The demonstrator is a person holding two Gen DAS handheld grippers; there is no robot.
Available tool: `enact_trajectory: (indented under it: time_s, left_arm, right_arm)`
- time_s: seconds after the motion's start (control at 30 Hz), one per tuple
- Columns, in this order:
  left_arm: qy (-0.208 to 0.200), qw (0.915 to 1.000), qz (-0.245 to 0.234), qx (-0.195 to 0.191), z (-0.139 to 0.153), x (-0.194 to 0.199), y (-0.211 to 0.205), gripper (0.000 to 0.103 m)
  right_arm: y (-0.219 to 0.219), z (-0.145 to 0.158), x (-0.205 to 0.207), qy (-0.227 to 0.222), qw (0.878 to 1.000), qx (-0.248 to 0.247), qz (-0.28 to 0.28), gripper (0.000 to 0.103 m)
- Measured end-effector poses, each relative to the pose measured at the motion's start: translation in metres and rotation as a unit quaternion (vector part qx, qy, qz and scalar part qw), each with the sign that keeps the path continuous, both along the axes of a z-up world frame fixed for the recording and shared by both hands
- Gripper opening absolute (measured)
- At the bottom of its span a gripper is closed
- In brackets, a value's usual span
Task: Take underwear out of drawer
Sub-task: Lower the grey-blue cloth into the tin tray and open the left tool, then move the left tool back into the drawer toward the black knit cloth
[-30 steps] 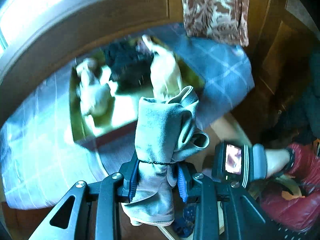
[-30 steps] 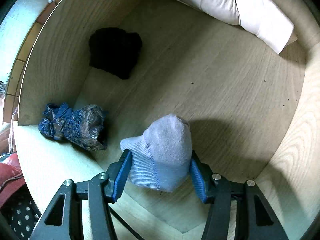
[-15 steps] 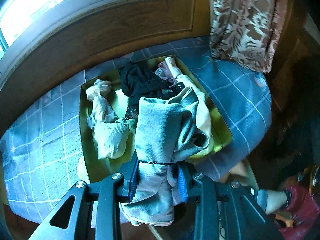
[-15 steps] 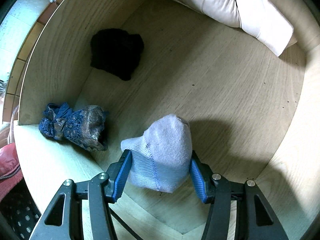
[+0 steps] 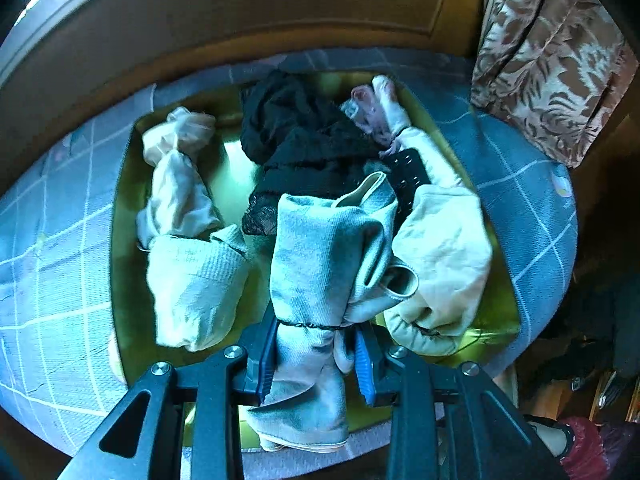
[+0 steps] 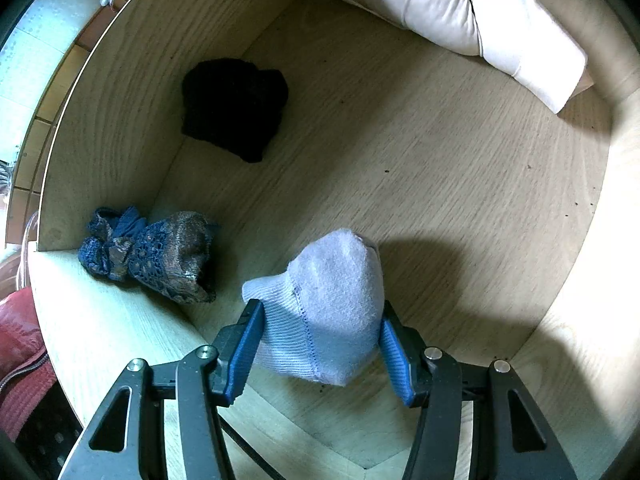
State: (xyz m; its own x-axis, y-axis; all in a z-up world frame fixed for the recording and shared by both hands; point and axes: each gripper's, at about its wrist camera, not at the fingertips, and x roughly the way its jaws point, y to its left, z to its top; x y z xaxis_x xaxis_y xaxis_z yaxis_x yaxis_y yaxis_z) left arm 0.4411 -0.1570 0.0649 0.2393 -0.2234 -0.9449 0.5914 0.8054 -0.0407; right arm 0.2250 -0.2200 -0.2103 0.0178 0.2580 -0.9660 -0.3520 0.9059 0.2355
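Right hand-held gripper (image 6: 320,344) around pale-blue bundle (image 6: 328,312), bare drawer floor (image 6: 420,152) beyond.

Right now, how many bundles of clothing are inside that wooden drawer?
4: a cream bundle at the far right corner, a black one by the left wall, a blue lace one in the near-left corner, and a pale blue one between the fingers.

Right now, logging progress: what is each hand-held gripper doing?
Left hand-held gripper: shut on grey-blue underwear.
Right hand-held gripper: shut on light-blue bundle.
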Motion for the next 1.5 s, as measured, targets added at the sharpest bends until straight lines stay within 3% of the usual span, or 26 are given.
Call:
enact_trajectory:
  time_s: [0.4,0.63,0.87,1.07,1.2,1.37,1.5]
  left_arm:
    - [0.028,0.9991,0.005,0.032,-0.04,0.007,-0.007,0.033]
    - [0.003,0.998,-0.02,0.06,-0.047,-0.003,-0.019,0.043]
    - [-0.048,0.9984,-0.022,0.019,-0.012,-0.017,-0.019,0.044]
    - [-0.128,0.9915,-0.022,-0.001,0.031,-0.05,0.005,0.044]
    - [-0.136,0.9896,-0.042,-0.019,0.036,-0.082,0.03,0.044]
    - [-0.102,0.9903,-0.094,0.0,-0.003,-0.138,0.042,0.044]
    - [-0.054,0.9902,-0.122,0.04,-0.066,-0.182,0.044,0.044]
  right_arm:
    - [0.001,0.0,0.0,0.001,1.0,0.001,0.0,0.057]
    - [0.0,0.001,0.0,0.001,1.0,0.001,0.0,0.058]
    - [0.0,0.004,0.0,0.003,1.0,0.003,0.001,0.058]
    - [0.001,0.004,0.0,0.002,1.0,0.003,0.002,0.058]
    - [0.002,0.003,0.0,0.002,1.0,0.003,0.003,0.058]
    - [0.003,0.003,0.001,0.001,1.0,0.001,0.004,0.058]
    - [0.004,0.004,0.001,0.001,1.0,0.001,0.004,0.058]
